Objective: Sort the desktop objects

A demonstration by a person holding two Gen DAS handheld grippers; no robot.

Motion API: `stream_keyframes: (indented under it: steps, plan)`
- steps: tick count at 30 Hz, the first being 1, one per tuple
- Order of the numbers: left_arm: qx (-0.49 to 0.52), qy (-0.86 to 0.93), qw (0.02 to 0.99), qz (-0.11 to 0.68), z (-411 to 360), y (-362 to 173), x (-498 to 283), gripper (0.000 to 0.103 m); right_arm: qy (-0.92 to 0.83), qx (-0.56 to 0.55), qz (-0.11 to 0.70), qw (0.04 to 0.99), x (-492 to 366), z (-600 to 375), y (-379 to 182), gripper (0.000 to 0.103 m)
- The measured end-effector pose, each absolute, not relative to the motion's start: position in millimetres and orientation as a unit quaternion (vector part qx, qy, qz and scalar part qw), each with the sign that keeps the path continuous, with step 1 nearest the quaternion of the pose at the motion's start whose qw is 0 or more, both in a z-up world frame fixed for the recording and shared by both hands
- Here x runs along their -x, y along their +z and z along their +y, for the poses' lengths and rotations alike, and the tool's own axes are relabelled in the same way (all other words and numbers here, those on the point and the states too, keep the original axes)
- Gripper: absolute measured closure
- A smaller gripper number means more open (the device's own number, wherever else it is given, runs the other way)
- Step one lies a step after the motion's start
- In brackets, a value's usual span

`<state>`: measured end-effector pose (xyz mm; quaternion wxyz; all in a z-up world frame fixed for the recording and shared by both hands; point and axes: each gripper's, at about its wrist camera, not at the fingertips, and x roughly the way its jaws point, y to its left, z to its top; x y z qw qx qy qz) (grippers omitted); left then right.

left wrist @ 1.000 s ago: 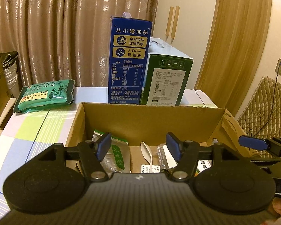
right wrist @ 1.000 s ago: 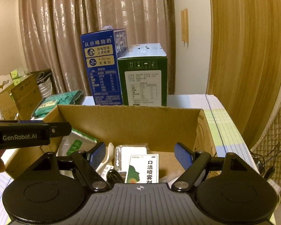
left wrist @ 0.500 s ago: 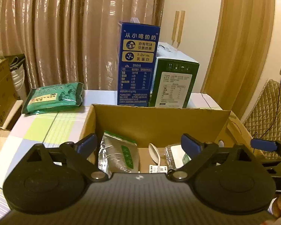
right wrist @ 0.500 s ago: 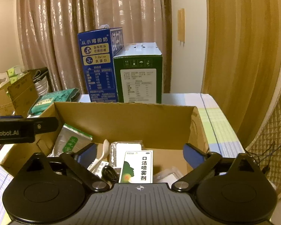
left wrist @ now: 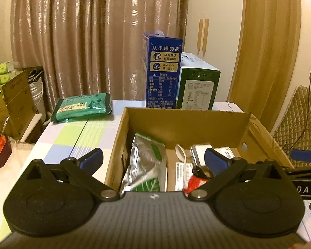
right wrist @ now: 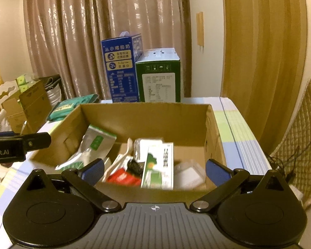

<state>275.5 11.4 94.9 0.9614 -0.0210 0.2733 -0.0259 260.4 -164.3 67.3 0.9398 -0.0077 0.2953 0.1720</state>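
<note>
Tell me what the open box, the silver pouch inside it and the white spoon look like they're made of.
Open box: plain brown corrugated cardboard, matte, with raw cut edges.
Silver pouch: likely metallised foil or plastic film; it is crinkled and throws bright highlights, with a green printed label.
White spoon: probably plastic, smooth and slightly glossy, though glazed ceramic cannot be ruled out.

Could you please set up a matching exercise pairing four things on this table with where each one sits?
Things:
1. white spoon
2. teal packet
3. blue carton
4. green carton

Places:
A. flat on the tablecloth, left of the cardboard box
B. inside the cardboard box
C. behind the box, shorter, on the right
D. behind the box, taller, on the left

Pairs: 1-B, 2-A, 3-D, 4-C
</note>
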Motion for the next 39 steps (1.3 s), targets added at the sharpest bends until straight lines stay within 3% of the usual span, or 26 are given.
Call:
stream_keyframes:
  steps: [11,20,39]
  plan:
    - [0.033,0.007,0.954,0.299,9.0,118.4,-160.9,0.001,0.169,0.023,0.301,0.938,-155.1,-172.1,85.6,0.002]
    - [0.072,0.021,0.939,0.336,15.6,107.7,-80.0,0.001,0.161,0.023,0.333,0.929,-97.8,-186.8,86.6,0.002]
    - [0.066,0.019,0.939,0.337,2.9,114.2,-28.6,0.001,0.162,0.011,0.335,0.928,-54.6,-189.0,102.1,0.002]
